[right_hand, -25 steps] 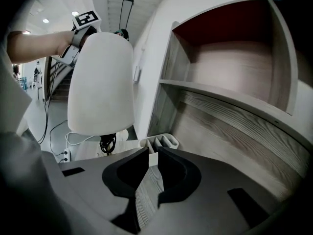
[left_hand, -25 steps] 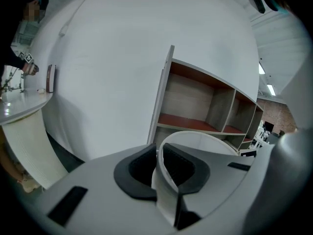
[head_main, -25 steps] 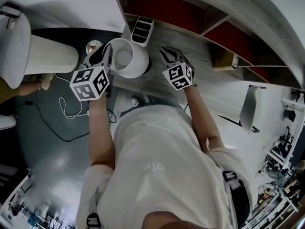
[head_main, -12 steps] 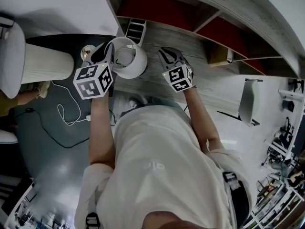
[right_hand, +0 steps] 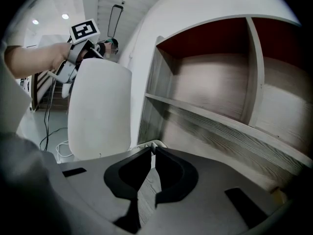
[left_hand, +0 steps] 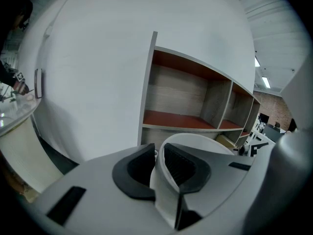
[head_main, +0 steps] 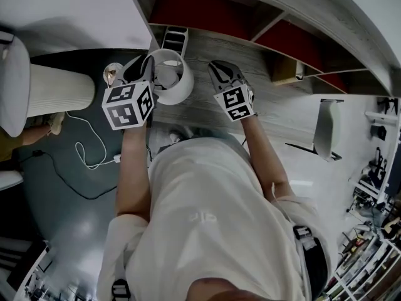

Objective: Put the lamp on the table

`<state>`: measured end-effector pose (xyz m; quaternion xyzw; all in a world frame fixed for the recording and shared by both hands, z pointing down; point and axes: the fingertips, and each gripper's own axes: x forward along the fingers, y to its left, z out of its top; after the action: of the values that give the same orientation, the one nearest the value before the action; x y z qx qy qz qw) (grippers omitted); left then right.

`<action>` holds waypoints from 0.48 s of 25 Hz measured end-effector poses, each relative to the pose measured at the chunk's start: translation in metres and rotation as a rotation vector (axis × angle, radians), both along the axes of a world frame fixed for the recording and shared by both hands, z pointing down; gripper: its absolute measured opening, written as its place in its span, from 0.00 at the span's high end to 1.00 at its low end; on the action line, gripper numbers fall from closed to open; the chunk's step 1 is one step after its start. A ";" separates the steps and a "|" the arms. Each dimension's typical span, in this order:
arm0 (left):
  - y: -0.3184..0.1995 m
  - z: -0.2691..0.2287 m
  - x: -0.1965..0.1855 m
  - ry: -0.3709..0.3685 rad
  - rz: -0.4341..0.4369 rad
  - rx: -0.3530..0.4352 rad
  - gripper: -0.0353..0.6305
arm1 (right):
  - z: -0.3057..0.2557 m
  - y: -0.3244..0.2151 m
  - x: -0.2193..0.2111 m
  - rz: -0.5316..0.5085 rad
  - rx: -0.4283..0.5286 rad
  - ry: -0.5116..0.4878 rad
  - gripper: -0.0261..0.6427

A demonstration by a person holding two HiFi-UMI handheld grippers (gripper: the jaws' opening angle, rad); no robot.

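The lamp (head_main: 172, 80) with its white drum shade stands on the wooden table (head_main: 276, 115) near the table's left end. My left gripper (head_main: 145, 66) sits at the shade's left rim. In the left gripper view the shade wall (left_hand: 164, 190) runs between the two pads, and the left gripper (left_hand: 159, 160) has its jaws opening while the pads still touch the wall. My right gripper (head_main: 217, 69) hovers over the table to the right of the shade, apart from it. In the right gripper view the right gripper (right_hand: 153, 153) is closing, tips almost meeting, nothing between them. The shade (right_hand: 100, 109) shows at the left there.
A shelf unit with red-backed compartments (head_main: 207, 11) runs along the table's far side. A small slatted box (head_main: 175, 39) lies behind the lamp. Left of the table, over the dark floor, are a white ribbed cylinder (head_main: 59, 89), a round metal thing (head_main: 113, 74) and a white cable (head_main: 81, 146).
The lamp and both grippers have stayed almost in place. The left gripper's marker cube has edged a little up and right beside the shade.
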<state>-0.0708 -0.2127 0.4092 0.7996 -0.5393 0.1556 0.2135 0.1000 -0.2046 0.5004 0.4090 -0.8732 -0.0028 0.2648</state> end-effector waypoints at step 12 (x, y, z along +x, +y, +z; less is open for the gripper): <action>0.009 0.000 0.010 0.017 0.028 0.008 0.80 | -0.015 -0.001 -0.001 0.018 0.006 -0.049 0.89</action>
<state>-0.0606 -0.2039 0.4091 0.8091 -0.5268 0.1496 0.2130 0.0988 -0.2059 0.4854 0.4178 -0.8757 0.0071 0.2419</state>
